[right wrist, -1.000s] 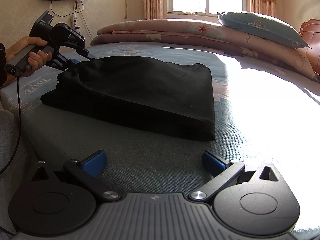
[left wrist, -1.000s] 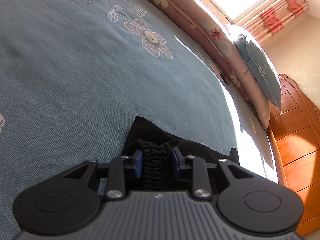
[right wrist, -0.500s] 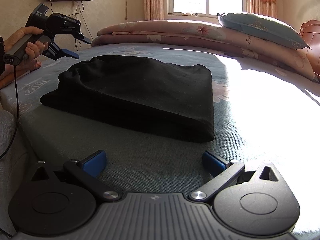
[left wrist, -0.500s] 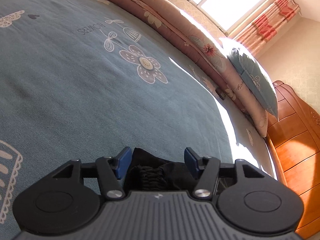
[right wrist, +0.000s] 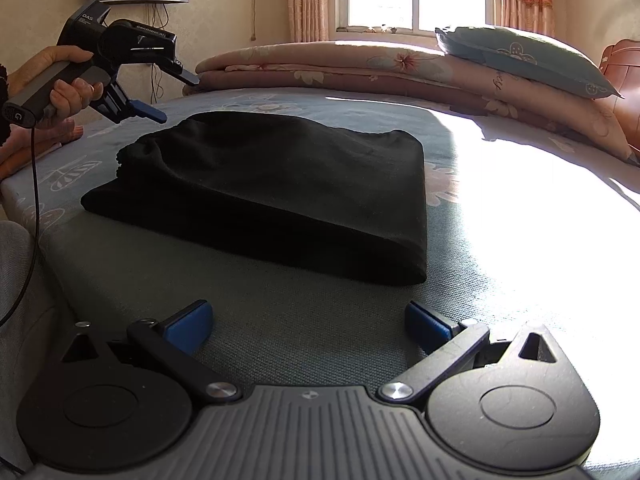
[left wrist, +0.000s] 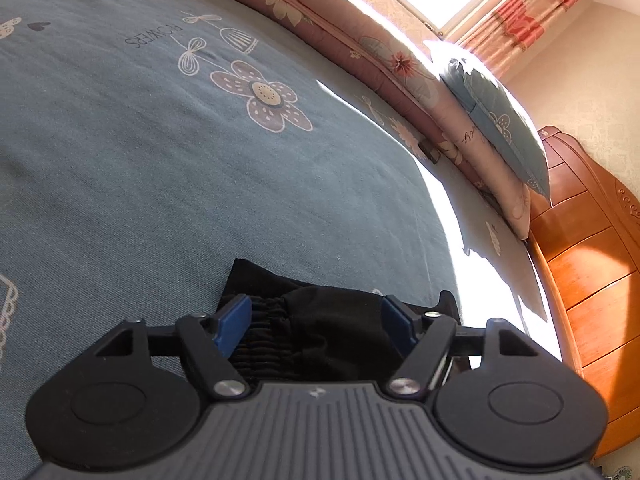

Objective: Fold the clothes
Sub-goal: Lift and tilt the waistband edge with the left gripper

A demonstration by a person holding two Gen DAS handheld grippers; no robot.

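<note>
**Already a tidy bundle: black garment lies folded on the bed**

Plainly, the black garment (right wrist: 272,192) rests on the blue bedsheet (left wrist: 120,168) as a compact, layered rectangle, its gathered elastic edge toward the person's side and a rounded fold facing the right gripper. As far as these views settle it, the fold looks done or nearly so; whether another doubling or a smoothing pass is meant cannot be told.

The left gripper (left wrist: 316,326) hangs just above the garment's gathered edge with its blue pads spread wide and nothing between them. In the right wrist view a hand (right wrist: 60,84) holds it by the handle, lifted clear of the cloth and tilted slightly downward.

The right gripper (right wrist: 308,326) sits low over the bare sheet near the bundle's front edge, apart from it, its pads likewise splayed wide and empty.
</note>
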